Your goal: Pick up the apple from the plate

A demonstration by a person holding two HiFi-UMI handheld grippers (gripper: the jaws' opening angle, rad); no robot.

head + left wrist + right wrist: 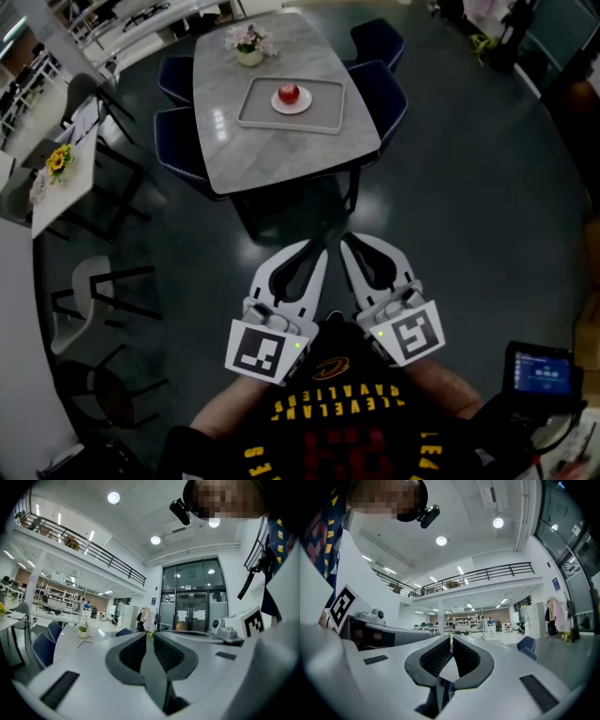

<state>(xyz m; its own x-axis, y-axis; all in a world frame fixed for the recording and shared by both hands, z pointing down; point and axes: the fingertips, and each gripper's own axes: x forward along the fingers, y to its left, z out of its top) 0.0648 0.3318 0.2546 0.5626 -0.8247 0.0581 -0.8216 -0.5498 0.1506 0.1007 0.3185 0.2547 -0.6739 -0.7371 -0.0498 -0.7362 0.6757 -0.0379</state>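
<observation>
A red apple (289, 94) rests on a small white plate (292, 104) inside a grey tray (255, 111) on the marble table (272, 150), far ahead in the head view. Both grippers hang close to my body, well short of the table. The left gripper (319, 247) has its jaws together with nothing between them, and so does the right gripper (348, 240). In the left gripper view the left gripper (150, 636) points level across the room, and the right gripper (451, 638) does the same. The apple shows in neither gripper view.
A flower pot (249, 47) stands at the table's far end. Dark blue chairs (386, 94) ring the table. Another table with yellow flowers (58, 161) and chairs stands at the left. Dark floor lies between me and the table.
</observation>
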